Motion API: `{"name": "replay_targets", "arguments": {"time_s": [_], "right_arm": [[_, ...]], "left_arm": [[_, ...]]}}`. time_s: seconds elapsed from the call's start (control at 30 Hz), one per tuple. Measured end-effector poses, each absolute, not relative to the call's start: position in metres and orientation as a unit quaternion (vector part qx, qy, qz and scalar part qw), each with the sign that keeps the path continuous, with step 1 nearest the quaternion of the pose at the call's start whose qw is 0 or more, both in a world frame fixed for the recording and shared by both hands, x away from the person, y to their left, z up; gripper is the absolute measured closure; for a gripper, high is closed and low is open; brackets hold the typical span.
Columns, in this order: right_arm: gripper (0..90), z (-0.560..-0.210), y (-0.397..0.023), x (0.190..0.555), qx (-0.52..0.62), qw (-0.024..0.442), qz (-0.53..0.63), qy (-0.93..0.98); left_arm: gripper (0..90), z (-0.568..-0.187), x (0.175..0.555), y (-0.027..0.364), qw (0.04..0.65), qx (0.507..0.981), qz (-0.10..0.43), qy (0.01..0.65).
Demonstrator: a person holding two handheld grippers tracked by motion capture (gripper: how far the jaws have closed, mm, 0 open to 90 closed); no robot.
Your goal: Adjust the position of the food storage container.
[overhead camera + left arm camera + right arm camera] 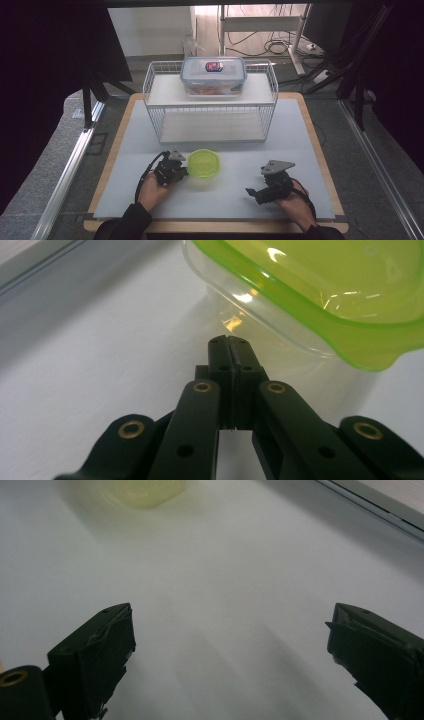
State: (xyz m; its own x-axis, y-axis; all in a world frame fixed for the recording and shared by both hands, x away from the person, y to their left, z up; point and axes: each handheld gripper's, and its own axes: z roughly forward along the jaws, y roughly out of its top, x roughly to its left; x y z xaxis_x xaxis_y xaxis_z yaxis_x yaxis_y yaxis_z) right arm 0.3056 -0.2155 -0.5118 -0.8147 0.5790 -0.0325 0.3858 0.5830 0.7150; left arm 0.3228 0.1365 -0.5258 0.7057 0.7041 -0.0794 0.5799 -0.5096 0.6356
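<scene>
Spanning the middle of the high view, the white tabletop (150, 150) carries everything, wood edging showing at its sides. White wire rack (210, 100) stands at upper centre, two shelves. On its top shelf sits a clear lidded storage box (213, 76) with a blue-grey rim; contents reddish, not identifiable.

Green-lidded round container (203, 163) rests on the tabletop just below frame centre, in front of the rack. In the left gripper view its clear body and lime lid (320, 295) fill the upper right.

Left gripper (172, 169), lower left of centre, lies just beside the container's left edge. Its fingers (220, 357) are clenched together on nothing, tips just short of the container wall; contact cannot be told.

Right gripper (270, 187), lower right, well apart from the container. Its fingers (95, 650) are released, spread wide over bare tabletop.
</scene>
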Motion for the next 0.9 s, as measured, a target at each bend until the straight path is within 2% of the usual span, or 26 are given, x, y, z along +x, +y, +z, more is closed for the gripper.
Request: {"name": "replay_targets", "arguments": {"time_s": [0.4, 0.6, 0.77, 0.9], "right_arm": [[4.9, -0.512, -0.216, 0.306, 0.275, 0.132, 0.366, 0.879], [4.9, -0.512, -0.216, 0.306, 0.275, 0.131, 0.367, 0.879], [4.9, -0.511, -0.216, 0.305, 0.275, 0.132, 0.368, 0.879], [4.9, -0.511, -0.216, 0.305, 0.275, 0.132, 0.369, 0.878]], "left_arm": [[89.9, -0.524, 0.322, 0.108, 0.331, 0.875, 0.087, 0.342], [89.6, -0.522, 0.319, 0.111, 0.336, 0.872, 0.089, 0.344], [86.1, -0.518, 0.317, 0.121, 0.343, 0.867, 0.094, 0.349], [77.9, -0.514, 0.311, 0.130, 0.345, 0.863, 0.107, 0.354]]}}
